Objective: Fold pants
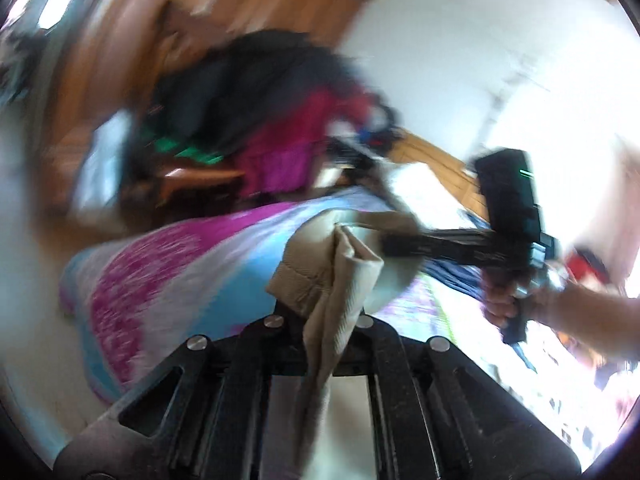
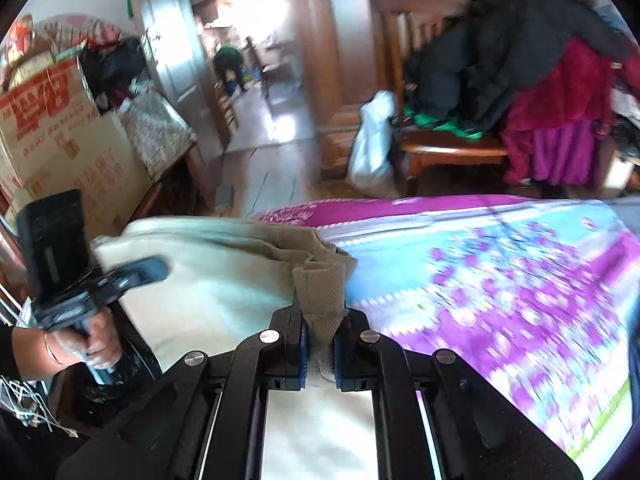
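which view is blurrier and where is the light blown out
Left wrist view: heavy motion smear over the dark clothes pile and pink-and-blue floral bedspread, window side at right washed to white; only the beige pants near the left gripper look sharp. Right wrist view: crisper, bedspread streaked at right, glare in the doorway.

Both grippers are clamped on cloth. The left gripper (image 1: 328, 316) and the right gripper (image 2: 320, 332) have jaws pinched nearly together, each gripped by a hand (image 2: 96, 344) below.
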{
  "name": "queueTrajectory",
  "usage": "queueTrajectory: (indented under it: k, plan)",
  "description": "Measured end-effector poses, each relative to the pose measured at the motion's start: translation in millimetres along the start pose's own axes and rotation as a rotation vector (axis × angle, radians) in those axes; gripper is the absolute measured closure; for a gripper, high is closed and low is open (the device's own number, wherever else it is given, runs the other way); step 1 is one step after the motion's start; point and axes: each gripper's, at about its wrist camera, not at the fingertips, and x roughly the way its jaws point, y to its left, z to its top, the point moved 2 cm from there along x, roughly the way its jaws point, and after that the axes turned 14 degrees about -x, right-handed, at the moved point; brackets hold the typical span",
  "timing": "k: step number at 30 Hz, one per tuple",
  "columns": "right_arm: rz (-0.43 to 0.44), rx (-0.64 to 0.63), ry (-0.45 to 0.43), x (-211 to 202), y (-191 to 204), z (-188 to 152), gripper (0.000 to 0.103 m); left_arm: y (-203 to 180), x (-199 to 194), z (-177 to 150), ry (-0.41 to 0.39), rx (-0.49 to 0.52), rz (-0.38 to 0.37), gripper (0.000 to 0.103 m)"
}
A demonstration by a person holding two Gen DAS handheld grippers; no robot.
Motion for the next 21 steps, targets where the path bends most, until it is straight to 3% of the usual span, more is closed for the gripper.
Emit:
queueTrajectory:
  k: [5, 9, 12, 13, 15, 16, 17, 18, 19, 21]
  plan:
    - [-0.114, 0.075, -0.01, -122.2, 18.9, -64.1, 0.092, -117.7, -23.4, -39.0, 0.153, 0.259, -0.189, 0.098]
    - [-0.209, 0.201, 0.07, -206.5, 36.5, -159.2, 0.092, -204.1, -29.0, -102.4, 0.352, 0.385, -0.361, 0.098]
    - [-0.236, 0.354, 0.128, -244.4, 45.2, -244.6, 0.089, -261.0, -17.3, -174.0, 0.548, 0.419, -0.448, 0.097]
    - [-0.244, 0.421, 0.168, -249.2, 45.3, -275.9, 0.082, -272.3, -11.9, -198.5, 0.605, 0.434, -0.454, 0.093]
    - [-0.306, 0.561, 0.29, -257.6, 44.8, -339.3, 0.062, -290.9, 5.6, -262.7, 0.769, 0.495, -0.384, 0.089]
    - [-0.339, 0.626, 0.312, -267.0, 48.2, -364.3, 0.062, -299.2, 8.4, -296.8, 0.877, 0.566, -0.32, 0.088]
    - [-0.363, 0.703, 0.277, -282.6, 54.8, -386.5, 0.062, -306.8, 0.9, -319.0, 0.924, 0.66, -0.277, 0.088]
    - [-0.378, 0.761, 0.228, -297.4, 62.9, -402.4, 0.062, -314.2, -17.2, -329.9, 0.877, 0.765, -0.269, 0.084]
    - [-0.398, 0.797, 0.194, -310.6, 72.2, -414.9, 0.062, -318.9, -37.4, -331.7, 0.815, 0.836, -0.3, 0.07]
    - [-0.419, 0.85, 0.136, -327.9, 92.6, -427.7, 0.061, -320.4, -68.3, -324.7, 0.829, 0.838, -0.422, 0.047]
